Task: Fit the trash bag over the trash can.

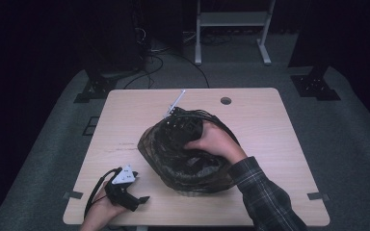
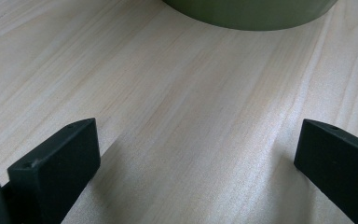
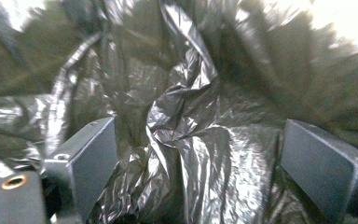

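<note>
bin [image 1: 173,159] lined with black bag [image 3: 186,126] at worktop [image 1: 125,125] centre, mouth up | right gripper [image 3: 196,154] down inside, jaws spread, crumpled bag fold straight ahead between them, ungripped | left gripper [image 1: 125,187] rests near-left, jaws spread, empty, well apart from bin | right nearer

The left hand [image 1: 99,211] enters at the lower left of the high view, wrapped round the left gripper [image 1: 139,199], which points toward the right of the frame — its jaws stand wide apart with nothing between them. The right forearm, in a plaid sleeve [image 1: 265,197], rises from the lower right toward the centre, where the right hand [image 1: 217,144] bends inward. The right gripper [image 3: 196,154], in its own view, has its jaws spread wide too.
</note>
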